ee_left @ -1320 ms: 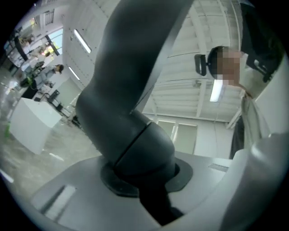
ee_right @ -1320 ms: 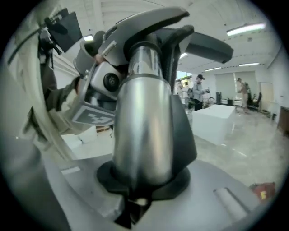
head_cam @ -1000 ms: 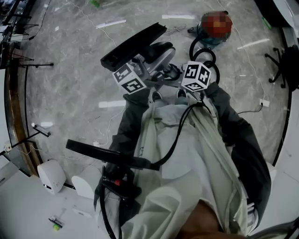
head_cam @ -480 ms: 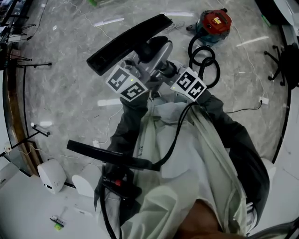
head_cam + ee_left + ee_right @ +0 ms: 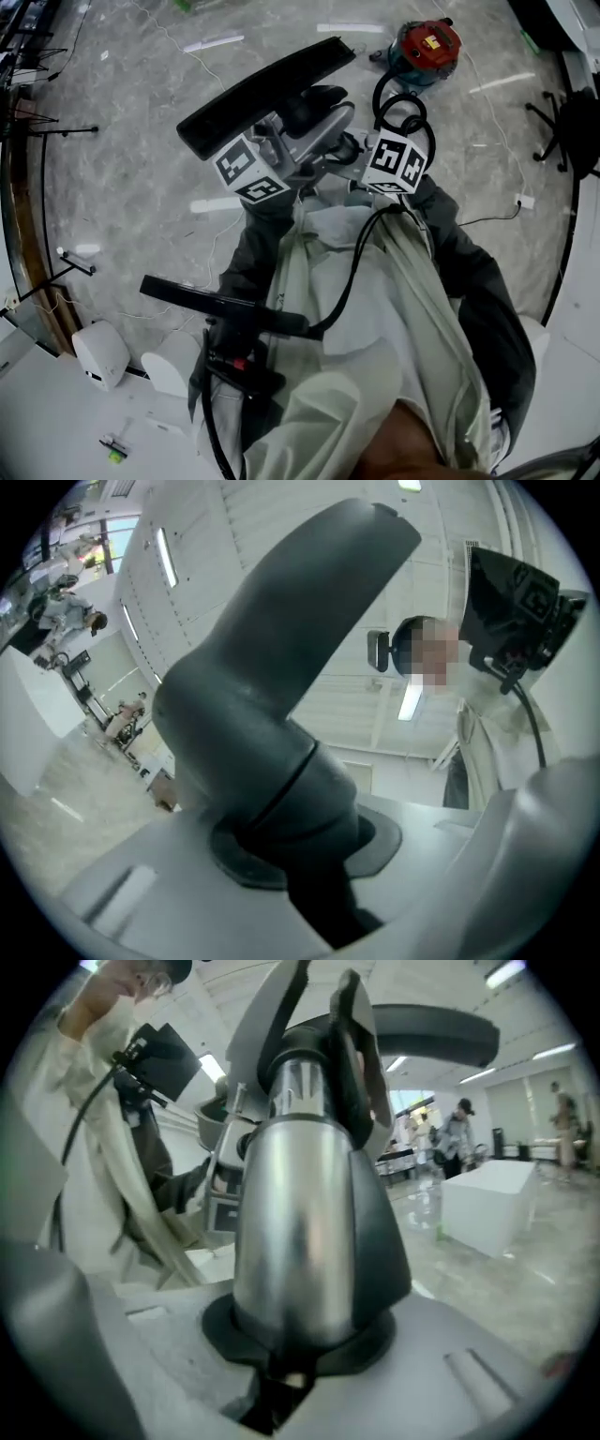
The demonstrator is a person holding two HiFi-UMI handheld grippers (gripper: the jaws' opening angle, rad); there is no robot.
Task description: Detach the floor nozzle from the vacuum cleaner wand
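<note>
Your left gripper (image 5: 314, 892) has its jaws clamped on the dark neck (image 5: 272, 696) of the floor nozzle (image 5: 262, 94), just easing wider. Your right gripper (image 5: 281, 1372), jaws just tightening, grips the silver wand (image 5: 300, 1232). The nozzle hangs above the floor (image 5: 131, 159), and beyond it sits the red vacuum (image 5: 427, 45).

Grey marbled floor (image 5: 131, 178) down there, glossy, throwing back long strips of ceiling light. Black office chair (image 5: 563, 139) off at the right edge, dark tripod stands (image 5: 37, 120) along the left. White panelled wall (image 5: 216, 546) behind, a big white block (image 5: 487, 1206) on the floor, people (image 5: 459, 1131) standing beyond it.
</note>
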